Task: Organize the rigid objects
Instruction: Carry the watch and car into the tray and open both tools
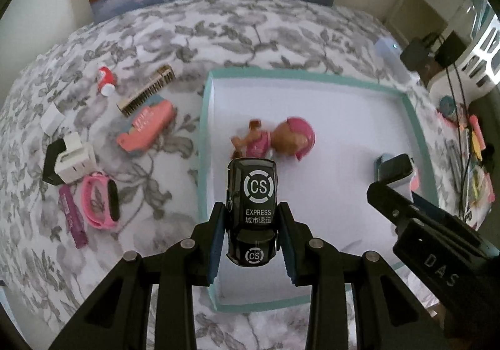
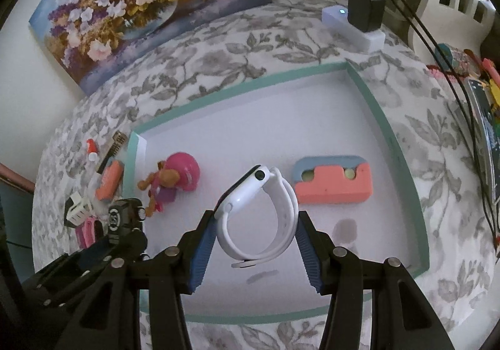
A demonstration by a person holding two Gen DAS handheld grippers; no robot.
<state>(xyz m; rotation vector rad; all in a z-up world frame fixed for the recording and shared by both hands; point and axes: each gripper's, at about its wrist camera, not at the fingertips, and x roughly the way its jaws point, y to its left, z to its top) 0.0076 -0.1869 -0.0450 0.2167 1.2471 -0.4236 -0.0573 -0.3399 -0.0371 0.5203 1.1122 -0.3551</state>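
My left gripper (image 1: 252, 219) is shut on a black toy van (image 1: 252, 209) marked "CS EXPRESS", held above the left part of a white tray with a teal rim (image 1: 204, 119). My right gripper (image 2: 257, 231) is shut on a white smartwatch (image 2: 261, 215), held above the tray's middle (image 2: 390, 131). A pink doll (image 1: 278, 139) lies in the tray, also seen in the right wrist view (image 2: 175, 178). A coral and blue block (image 2: 332, 179) lies in the tray on the right. The van also shows in the right wrist view (image 2: 125, 212).
On the flowered bedspread left of the tray lie a pink watch (image 1: 101, 197), a purple stick (image 1: 72, 222), a white plug (image 1: 73, 159), a coral block (image 1: 147, 125), a comb (image 1: 147, 91) and a small red bottle (image 1: 106, 80). A white power strip (image 2: 353, 28) with a black adapter sits behind the tray.
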